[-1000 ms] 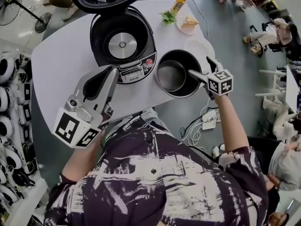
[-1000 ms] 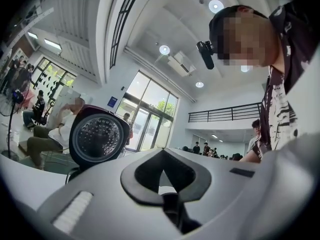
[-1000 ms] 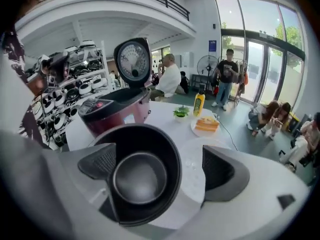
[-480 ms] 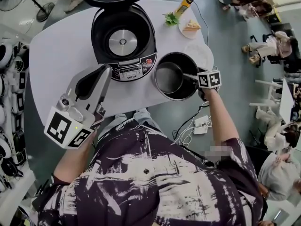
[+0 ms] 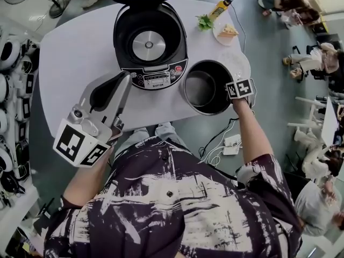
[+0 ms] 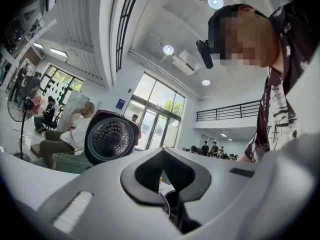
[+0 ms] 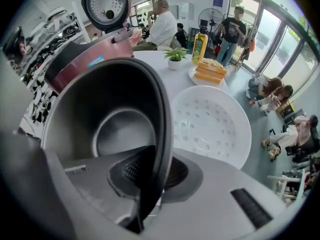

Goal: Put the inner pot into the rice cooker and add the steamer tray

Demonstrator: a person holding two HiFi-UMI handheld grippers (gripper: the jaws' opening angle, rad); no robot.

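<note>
Right gripper view: right hand-held gripper just clamped thin dark metal rim of inner pot.

Setting: large open hall, showroom-like. Evidence: tall glass front, mezzanine railing, racks of cookers beyond the table's left edge, people seated around

The pot is dark, smooth metal with a dull sheen inside. The cooker has a glossy dark plastic shell and a brushed metal plate at its bottom. The tray is matt white plastic, pierced with holes. The right gripper is matt grey plastic with dark ribbed pads. The table is smooth matt white. The shirt is printed cloth.
</note>
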